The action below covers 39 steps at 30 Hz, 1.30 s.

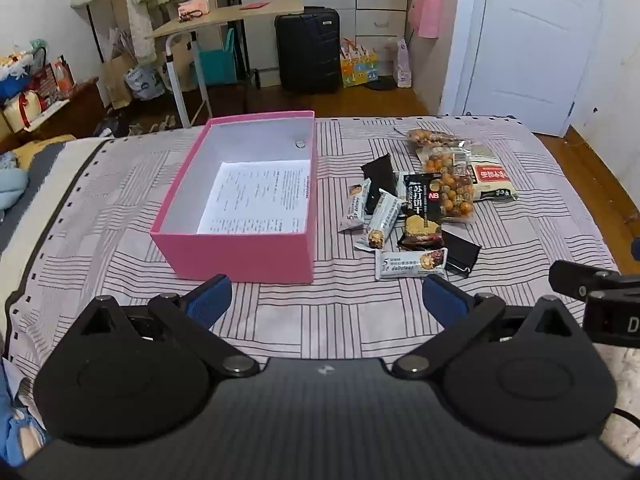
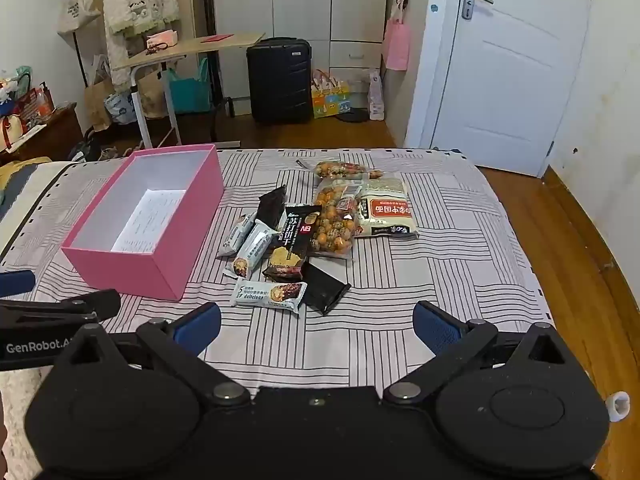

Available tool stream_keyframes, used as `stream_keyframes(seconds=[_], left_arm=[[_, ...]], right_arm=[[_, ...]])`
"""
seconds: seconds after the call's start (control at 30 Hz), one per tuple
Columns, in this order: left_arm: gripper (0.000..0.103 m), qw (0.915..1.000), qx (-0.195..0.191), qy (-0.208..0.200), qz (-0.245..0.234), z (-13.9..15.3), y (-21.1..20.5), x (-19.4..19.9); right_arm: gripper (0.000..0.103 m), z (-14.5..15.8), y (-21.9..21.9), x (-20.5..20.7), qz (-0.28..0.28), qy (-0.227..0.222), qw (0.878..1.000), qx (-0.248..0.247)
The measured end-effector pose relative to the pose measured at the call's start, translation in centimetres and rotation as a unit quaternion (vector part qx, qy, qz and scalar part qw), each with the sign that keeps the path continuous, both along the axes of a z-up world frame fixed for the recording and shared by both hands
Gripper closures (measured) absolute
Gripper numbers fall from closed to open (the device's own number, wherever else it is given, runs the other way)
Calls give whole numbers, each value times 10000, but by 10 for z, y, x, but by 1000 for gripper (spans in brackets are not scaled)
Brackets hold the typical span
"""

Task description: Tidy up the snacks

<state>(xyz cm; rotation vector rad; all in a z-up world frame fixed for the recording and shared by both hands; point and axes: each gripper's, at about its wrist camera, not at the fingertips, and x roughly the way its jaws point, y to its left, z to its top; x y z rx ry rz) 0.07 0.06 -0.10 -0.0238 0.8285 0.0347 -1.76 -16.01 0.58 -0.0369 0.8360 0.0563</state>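
Observation:
An open pink box [image 1: 240,252] [image 2: 132,268] with a printed sheet on its floor sits on the striped bedspread. To its right lies a pile of snacks: grey bars [image 1: 412,263] [image 2: 270,294], a black biscuit pack [image 1: 422,210] [image 2: 294,236], black sachets [image 1: 460,254] [image 2: 324,288], bags of orange balls [image 1: 452,184] [image 2: 334,220] and a white bag [image 1: 490,180] [image 2: 384,210]. My left gripper [image 1: 326,300] is open and empty, just in front of the box and the pile. My right gripper [image 2: 316,324] is open and empty, in front of the pile.
The bed [image 2: 440,280] ends at a wooden floor [image 2: 560,240] on the right and far side. Beyond stand a black suitcase [image 1: 308,50], a side table [image 1: 224,18], bags and a white door [image 2: 516,68]. Pillows lie at the far left [image 1: 12,184].

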Motion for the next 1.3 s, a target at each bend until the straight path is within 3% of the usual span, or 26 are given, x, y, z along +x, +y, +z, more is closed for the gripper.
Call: stream_keyframes(seconds=[0.07,0.27,0.63,0.9,1.3], left_arm=[[0,9998,177,-89,-22,-1,-2,-1],[0,9995,-154,-223,135,-5,0,-2],[0,9969,530,-478,322,-29,-4,0],[0,9981,436,-413,151,-49,-18,2],[0,9984,274,-454,181,-50,-21,0]], right_arm=[[0,1,1,2,-9,-12,10000,-26],[0,-6,-1,-5,-149,-231,9996,-99],[0,-23,-3,-1,-35,-233,9992,-327],[0,-31,-8,-3,84,-340,9992,-201],[0,-38,-15,-2,-142,-592,9980,-145]])
